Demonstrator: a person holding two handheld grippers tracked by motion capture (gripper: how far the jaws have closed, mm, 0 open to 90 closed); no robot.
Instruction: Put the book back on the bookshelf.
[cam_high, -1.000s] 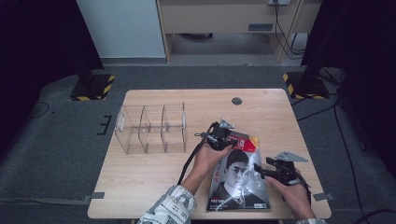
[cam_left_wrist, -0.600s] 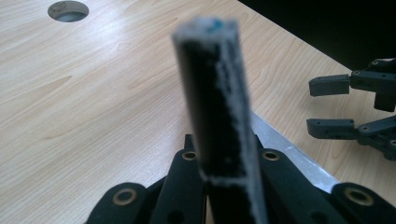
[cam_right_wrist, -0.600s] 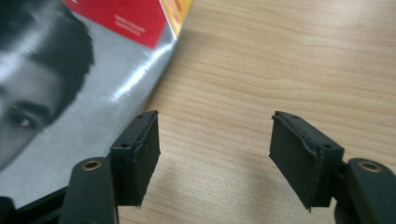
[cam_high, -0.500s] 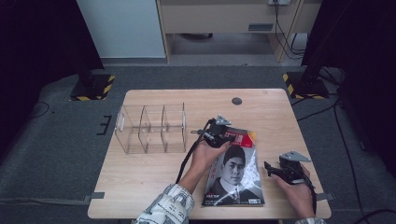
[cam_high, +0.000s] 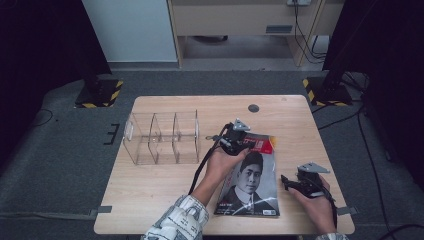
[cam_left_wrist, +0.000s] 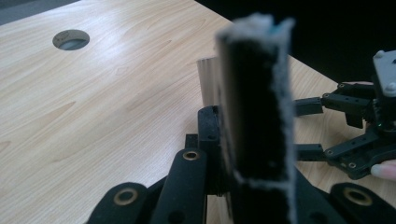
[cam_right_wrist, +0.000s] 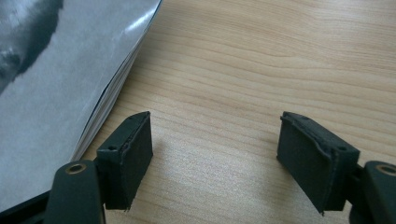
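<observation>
From the high view I see a magazine (cam_high: 248, 180) with a portrait cover lying flat on the tabletop (cam_high: 165, 190), near the front edge and right of centre, its far red-banded end under my left gripper (cam_high: 239, 141). In the left gripper view the jaws look pressed together on a thin pale edge, which I take to be the magazine's far edge seen end-on, though the blur so close to the lens leaves me short of certain. My right gripper (cam_high: 292, 183) rests just beside the magazine's right edge, and in the right gripper view its jaws stand spread wide over bare wood, holding nothing, with the page edges (cam_right_wrist: 109, 100) fanning slightly at the left. I judge the magazine light and floppy: glossy, so a shallow pinch may slip, and limp, so it will sag if lifted by one corner. The stapled spine or a deep bite across an edge should hold best, with the second gripper supporting the opposite side. A clear acrylic divider rack (cam_high: 162, 137) stands well apart to the left, its slots vacant.
</observation>
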